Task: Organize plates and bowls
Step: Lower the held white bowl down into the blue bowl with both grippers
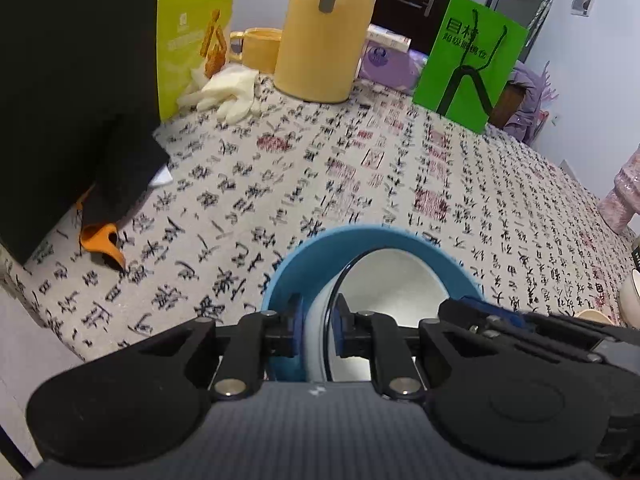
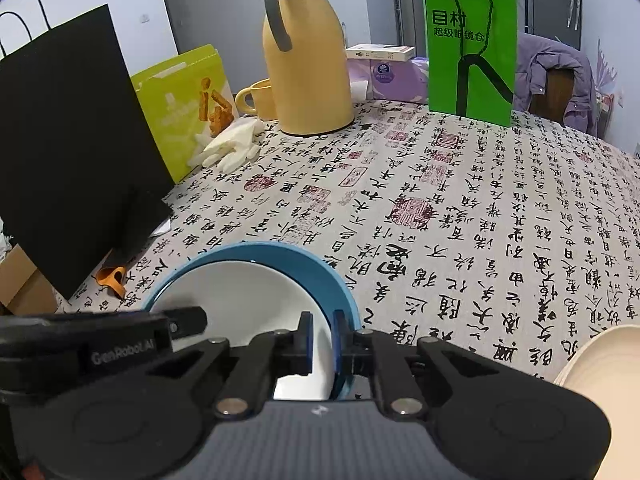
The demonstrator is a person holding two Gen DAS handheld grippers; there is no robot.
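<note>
Left wrist: right gripper [image 1: 476, 308] hides white bowl's [image 1: 384, 276] rim.

A blue bowl [image 2: 280, 252] holds a white bowl [image 2: 248, 300] on a beige cloth [image 2: 460, 220] patterned with black script and red seals. Behind the blue bowl: yellow flask [image 2: 308, 68], green bag [image 2: 470, 48], black bag [image 2: 68, 140].

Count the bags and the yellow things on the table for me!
Standing bags: 3 — black bag, lime snack bag, green bag
Yellow things: 2 — jug, mug
Total: 5
</note>
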